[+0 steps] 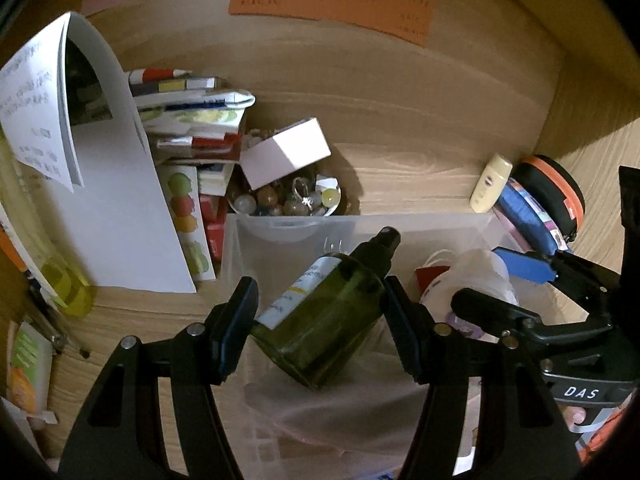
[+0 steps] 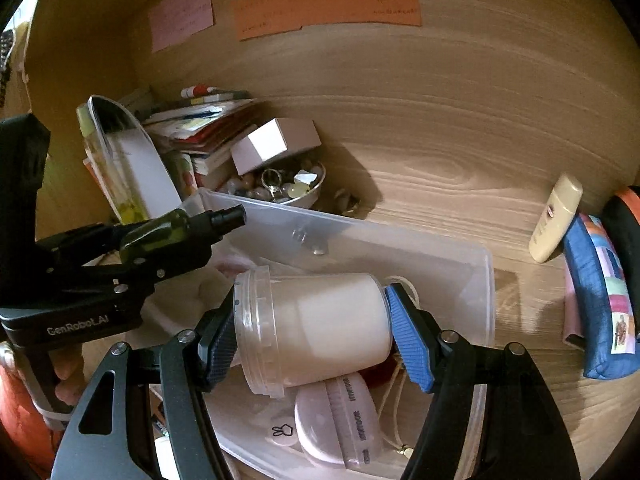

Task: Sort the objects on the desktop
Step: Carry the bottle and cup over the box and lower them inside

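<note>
My left gripper [image 1: 320, 316] is shut on a dark green spray bottle [image 1: 320, 316] with a black nozzle, held tilted above the clear plastic bin [image 1: 280, 236]. In the right wrist view the bottle [image 2: 160, 232] shows at the left, over the bin's left end. My right gripper [image 2: 312, 324] is shut on a white translucent jar [image 2: 312, 324], held on its side over the bin [image 2: 400, 240]. The jar and right gripper show at the right in the left wrist view [image 1: 480, 276]. Pink cases [image 2: 336, 420] lie in the bin under the jar.
A bowl of beads and rings [image 2: 280, 188] with a pink box [image 2: 276, 142] on it stands behind the bin. Stacked books [image 1: 192, 120] and papers [image 1: 100, 184] are at the left. A cream tube [image 2: 556, 216], a blue pouch [image 2: 600, 300] and an orange-black case [image 1: 556, 196] lie at the right.
</note>
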Motion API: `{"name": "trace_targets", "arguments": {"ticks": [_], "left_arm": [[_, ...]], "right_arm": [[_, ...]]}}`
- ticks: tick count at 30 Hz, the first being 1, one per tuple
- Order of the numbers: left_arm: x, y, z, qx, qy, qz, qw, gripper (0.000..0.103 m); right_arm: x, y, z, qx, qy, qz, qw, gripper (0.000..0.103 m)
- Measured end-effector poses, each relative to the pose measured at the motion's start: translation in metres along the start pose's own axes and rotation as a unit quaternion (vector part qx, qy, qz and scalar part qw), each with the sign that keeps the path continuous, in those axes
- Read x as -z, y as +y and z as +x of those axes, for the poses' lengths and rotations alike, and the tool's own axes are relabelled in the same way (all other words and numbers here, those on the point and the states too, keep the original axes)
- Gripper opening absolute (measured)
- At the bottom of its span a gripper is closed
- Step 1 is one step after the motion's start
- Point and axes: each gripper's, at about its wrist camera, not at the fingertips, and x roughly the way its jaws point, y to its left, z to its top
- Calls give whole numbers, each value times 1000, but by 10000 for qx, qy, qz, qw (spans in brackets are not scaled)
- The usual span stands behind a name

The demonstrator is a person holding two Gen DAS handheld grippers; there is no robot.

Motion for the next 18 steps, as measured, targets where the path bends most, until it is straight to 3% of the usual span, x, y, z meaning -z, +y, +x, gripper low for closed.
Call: {"name": "trace_targets", "arguments": {"ticks": [8,16,18], "left_arm": [[2,-12,6,-216,15,264,9994,63],[0,-13,11,-158,79,240,9996,63],[0,-13,10,-161,69,221,9996,68]], "right_arm": [[4,2,12,103,208,-52,9997,66],[4,4,15,143,278,-105,9995,66],[4,6,15,169,290,-153,9993,66]]}}
